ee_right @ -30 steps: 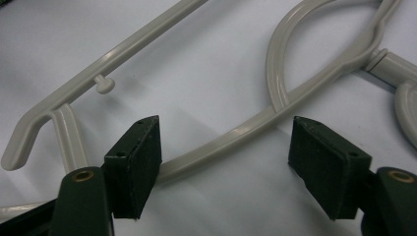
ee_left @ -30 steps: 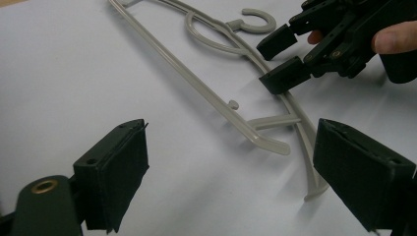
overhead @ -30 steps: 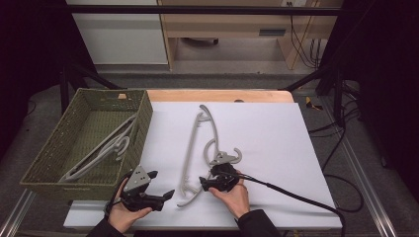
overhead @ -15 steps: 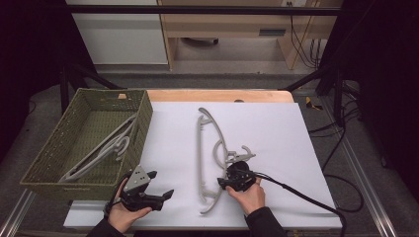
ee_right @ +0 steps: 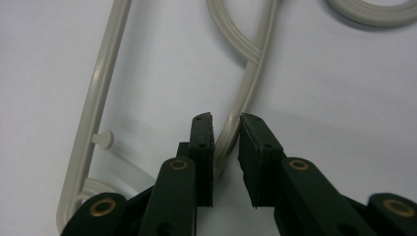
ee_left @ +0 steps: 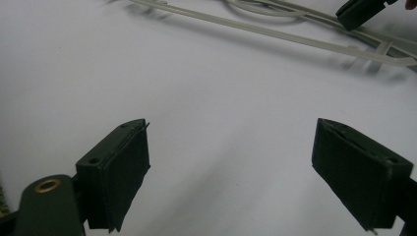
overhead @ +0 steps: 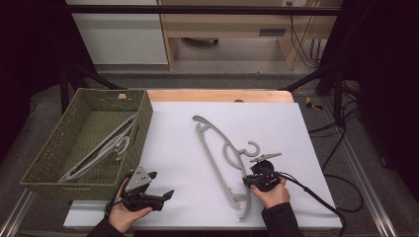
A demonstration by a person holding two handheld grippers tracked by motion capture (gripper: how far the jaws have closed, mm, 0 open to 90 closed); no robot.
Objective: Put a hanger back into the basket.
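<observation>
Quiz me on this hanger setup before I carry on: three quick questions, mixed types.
1. True or false: the left gripper holds a hanger.
2. Multiple choice: what lies inside the green basket? A) a grey hanger B) a coiled cable C) a cloth
3. Which part of the hanger on the table sits between the fingers of the right gripper?

Key
1. False: its fingers stand wide open over the white table, with nothing between them.
2. A
3. The thin curved bar that runs down from the hook. The fingers have just been closing and now pinch it.
</observation>
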